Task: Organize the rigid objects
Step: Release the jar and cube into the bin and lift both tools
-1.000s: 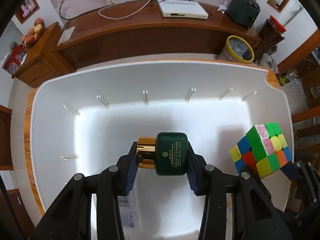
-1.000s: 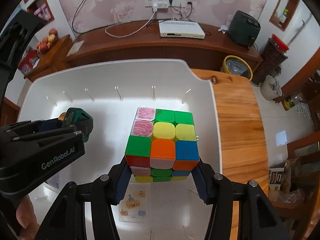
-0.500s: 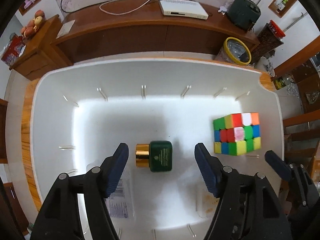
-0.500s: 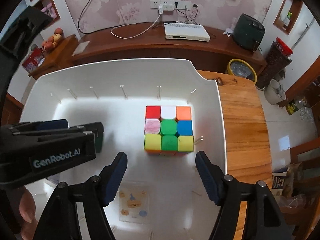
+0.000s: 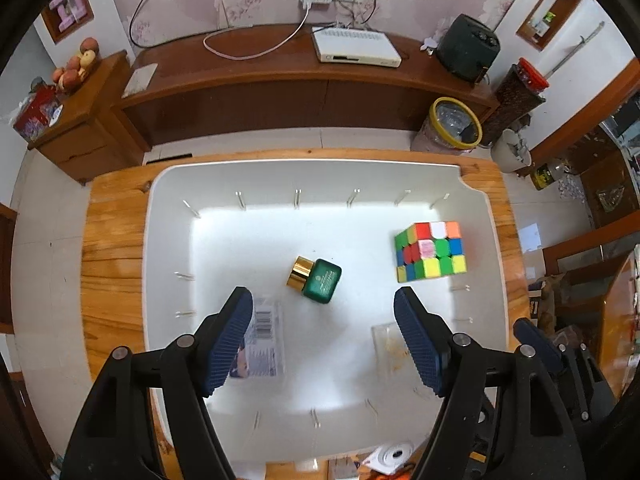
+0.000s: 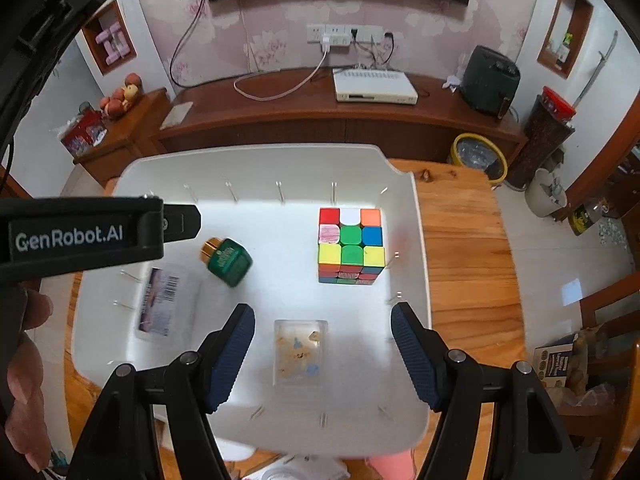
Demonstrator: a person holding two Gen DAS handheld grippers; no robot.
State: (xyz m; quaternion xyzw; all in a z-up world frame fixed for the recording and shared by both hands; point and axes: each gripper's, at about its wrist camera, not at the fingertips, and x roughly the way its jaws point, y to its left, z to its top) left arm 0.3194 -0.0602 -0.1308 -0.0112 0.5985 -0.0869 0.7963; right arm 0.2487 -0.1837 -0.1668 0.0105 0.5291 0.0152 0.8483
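Observation:
A green bottle with a gold cap [image 5: 316, 280] lies on its side in the white bin [image 5: 168, 216], near the middle; it also shows in the right wrist view [image 6: 227, 261]. A colourful puzzle cube [image 5: 431, 251] stands at the bin's right side and shows in the right wrist view [image 6: 351, 245]. My left gripper [image 5: 323, 338] is open and empty, raised above the bin behind the bottle. My right gripper [image 6: 322, 350] is open and empty, raised above the bin [image 6: 404, 216] behind the cube.
Two clear flat packets lie on the bin floor: one with a barcode [image 5: 260, 340] at the left, one [image 6: 300, 350] near the front. The bin sits on a wooden table [image 6: 464, 248]. A low wooden cabinet [image 5: 280, 92] stands beyond.
Both grippers let go: the left released the green bottle, the right released the cube. Both have pulled back and up, away from the bin floor. The bottle now lies slightly turned.

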